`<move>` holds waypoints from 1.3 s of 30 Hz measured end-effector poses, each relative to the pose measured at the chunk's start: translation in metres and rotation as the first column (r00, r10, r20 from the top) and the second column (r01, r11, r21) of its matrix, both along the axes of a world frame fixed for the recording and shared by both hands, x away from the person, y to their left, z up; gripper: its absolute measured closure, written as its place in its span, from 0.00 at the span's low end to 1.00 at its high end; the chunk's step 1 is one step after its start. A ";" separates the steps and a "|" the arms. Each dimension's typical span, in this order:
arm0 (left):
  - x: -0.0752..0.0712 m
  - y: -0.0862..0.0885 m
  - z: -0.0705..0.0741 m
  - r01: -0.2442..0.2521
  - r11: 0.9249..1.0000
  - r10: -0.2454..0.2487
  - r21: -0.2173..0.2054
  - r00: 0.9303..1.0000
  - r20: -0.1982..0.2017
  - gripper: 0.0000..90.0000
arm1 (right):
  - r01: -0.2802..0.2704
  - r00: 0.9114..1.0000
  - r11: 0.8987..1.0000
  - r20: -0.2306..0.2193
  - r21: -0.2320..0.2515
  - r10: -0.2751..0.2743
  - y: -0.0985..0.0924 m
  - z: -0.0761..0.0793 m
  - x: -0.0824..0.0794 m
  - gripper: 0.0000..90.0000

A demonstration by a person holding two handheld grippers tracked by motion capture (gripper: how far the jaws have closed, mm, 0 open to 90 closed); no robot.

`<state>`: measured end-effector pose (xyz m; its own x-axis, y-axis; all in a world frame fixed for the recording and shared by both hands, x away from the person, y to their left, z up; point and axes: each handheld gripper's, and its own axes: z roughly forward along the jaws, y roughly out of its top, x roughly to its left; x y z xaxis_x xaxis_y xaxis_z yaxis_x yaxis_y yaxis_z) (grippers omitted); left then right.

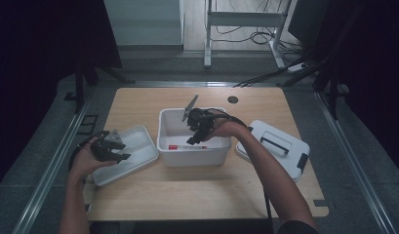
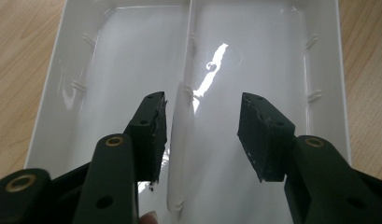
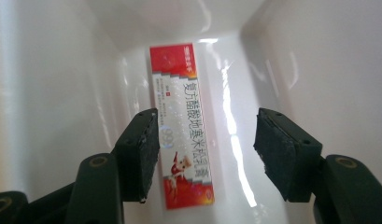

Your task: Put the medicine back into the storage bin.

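Fingers of the right gripper (image 3: pixel 205 156) stand spread over the red box (image 3: pixel 183 123), which lies flat on the bin (image 1: pixel 164 141) floor, long axis parallel to them, nearer the left finger; left gripper (image 2: pixel 202 135) spread, empty.

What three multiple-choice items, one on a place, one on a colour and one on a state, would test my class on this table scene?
1. Where does the red and white carton lie?
A. on the lid
B. in the white bin
C. in the tray

2. What colour is the divided tray?
A. white
B. blue
C. black

3. How do the jaws of the right gripper stand?
A. clamped on the carton
B. apart above the carton
C. closed, nothing between them

Key: B, white walls surround the carton; A, it gleams white; B, the carton lies below the gap.
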<state>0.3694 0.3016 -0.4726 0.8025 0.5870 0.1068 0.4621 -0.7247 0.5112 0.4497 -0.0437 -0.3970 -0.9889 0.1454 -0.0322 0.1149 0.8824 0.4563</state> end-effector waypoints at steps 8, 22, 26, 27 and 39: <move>0.000 0.000 -0.001 -0.013 1.000 0.013 -0.009 1.000 -0.009 0.57 | 0.042 0.998 0.986 0.035 0.164 -0.049 -0.030 0.035 -0.030 0.41; 0.000 -0.003 -0.004 -0.017 1.000 0.017 0.002 1.000 -0.019 0.56 | -0.039 0.997 0.940 0.078 0.338 0.013 -0.071 0.033 -0.109 0.39; -0.001 -0.003 -0.005 -0.017 1.000 0.017 0.012 1.000 -0.017 0.56 | -0.036 0.997 0.932 0.075 0.361 0.009 -0.077 0.015 -0.121 0.39; -0.001 -0.003 -0.005 -0.022 1.000 0.022 0.010 1.000 -0.018 0.55 | -0.032 0.997 0.928 0.072 0.370 0.006 -0.078 0.010 -0.124 0.39; -0.003 -0.002 -0.004 -0.043 0.999 0.043 0.023 0.999 -0.008 0.54 | -0.015 0.998 0.927 0.057 0.374 -0.006 -0.081 -0.046 -0.152 0.39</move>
<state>0.3668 0.2998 -0.4768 0.7777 0.6184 0.1132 0.4974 -0.7153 0.4908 0.2982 -0.1244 -0.4426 -0.9877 0.1533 -0.0316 0.0760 0.6463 0.7593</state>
